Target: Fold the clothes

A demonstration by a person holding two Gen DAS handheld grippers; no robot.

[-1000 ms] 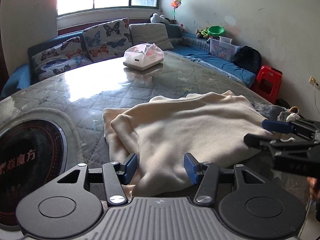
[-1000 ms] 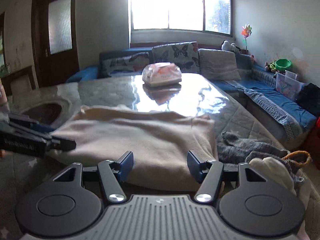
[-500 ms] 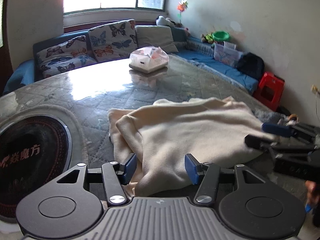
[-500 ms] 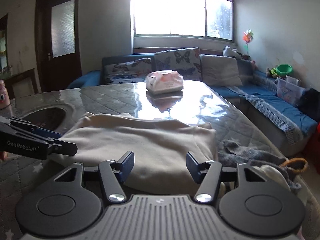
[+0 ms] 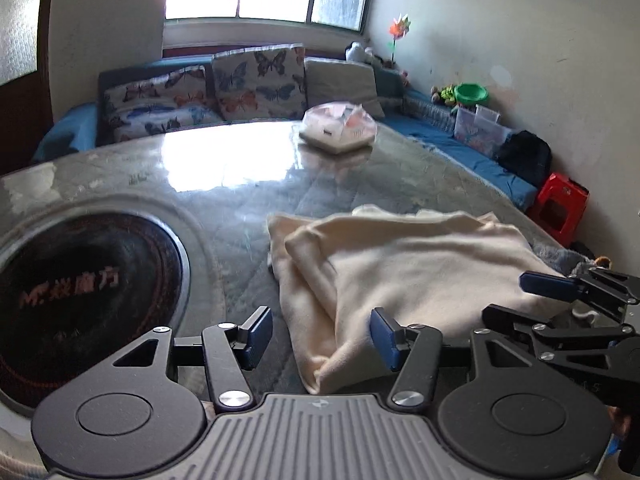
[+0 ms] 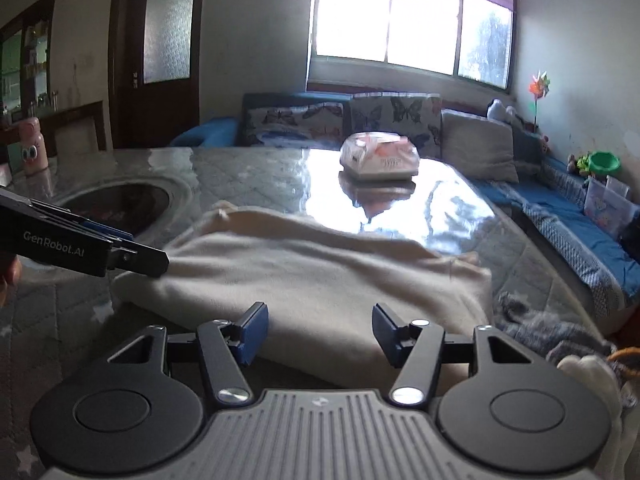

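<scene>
A cream garment (image 5: 408,264) lies folded on the glass-topped table (image 5: 224,168), also seen as a cream garment (image 6: 320,272) in the right wrist view. My left gripper (image 5: 322,334) is open just short of the garment's near left corner, nothing between its fingers. My right gripper (image 6: 320,334) is open at the garment's near edge, holding nothing. In the left wrist view the right gripper (image 5: 516,298) shows at the right side of the cloth. The left gripper (image 6: 160,258) shows in the right wrist view at the cloth's left end.
A round black cooktop (image 5: 80,284) is set into the table at the left. A white bag (image 5: 340,128) sits at the far end. Grey knitwear (image 6: 552,332) lies heaped at the table's right edge. A sofa with butterfly cushions (image 5: 256,84) and a red stool (image 5: 560,208) stand beyond.
Both grippers have drawn back and risen slightly from the folded garment; the left one shifted left, off the cloth's corner. Both stayed open. The garment has not moved.
</scene>
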